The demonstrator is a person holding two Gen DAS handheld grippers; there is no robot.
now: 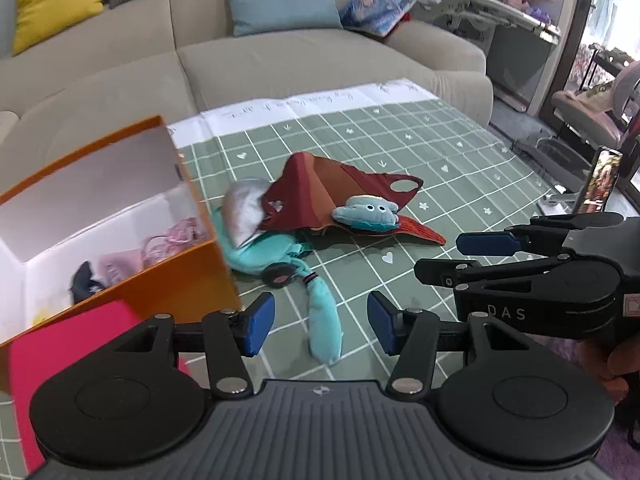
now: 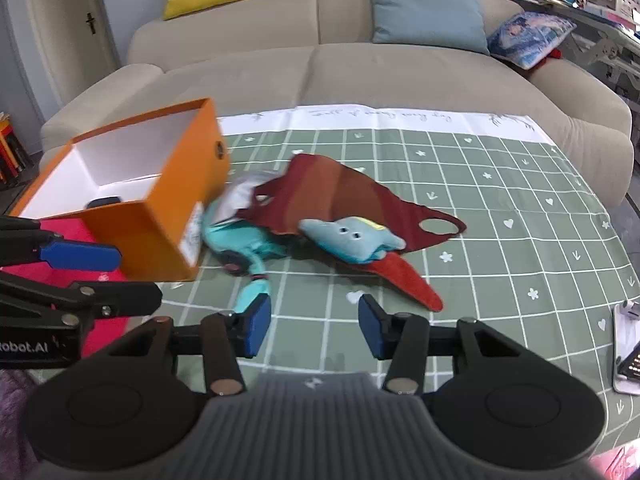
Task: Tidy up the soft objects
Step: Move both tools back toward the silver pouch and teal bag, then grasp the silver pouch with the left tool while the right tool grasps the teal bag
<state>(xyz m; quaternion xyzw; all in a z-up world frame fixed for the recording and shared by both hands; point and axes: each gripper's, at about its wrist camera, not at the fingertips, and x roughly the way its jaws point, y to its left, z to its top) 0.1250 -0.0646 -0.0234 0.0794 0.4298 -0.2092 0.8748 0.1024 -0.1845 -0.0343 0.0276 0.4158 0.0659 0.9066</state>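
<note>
Both your left gripper [image 1: 321, 323] and right gripper [image 2: 314, 327] hang open and empty above the green cloth [image 1: 440, 152]. The soft pile, red fabric [image 1: 320, 188] over the teal plush [image 1: 276, 248], touches the orange box [image 1: 168, 276]; grab carelessly and you'll likely drag several tangled pieces together or nudge the box

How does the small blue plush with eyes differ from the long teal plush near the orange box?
The small blue plush is compact and lies on the dark red cloth, clear of the orange box. The long teal plush is stretched out, lies on the green mat, partly under a silver piece, beside the box. Both are soft, bluish and still outside the box.
</note>
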